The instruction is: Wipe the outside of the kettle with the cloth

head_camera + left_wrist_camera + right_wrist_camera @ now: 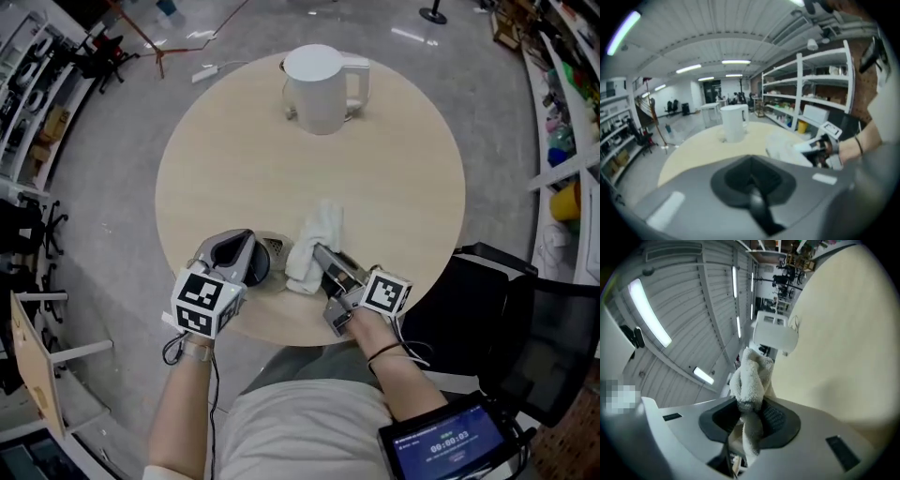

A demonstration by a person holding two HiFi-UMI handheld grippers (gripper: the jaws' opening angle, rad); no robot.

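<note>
The white kettle stands upright at the far side of the round table, handle to the right; it also shows in the left gripper view and the right gripper view. My right gripper lies near the table's front edge, shut on a bunched white cloth. The cloth sticks out forward from between its jaws. My left gripper sits just left of the cloth, jaws together with nothing between them. Both grippers are far from the kettle.
A small round greyish thing lies on the table between the grippers. A black chair stands at the right, a tablet rests by my lap. Shelving lines the right side and racks the left.
</note>
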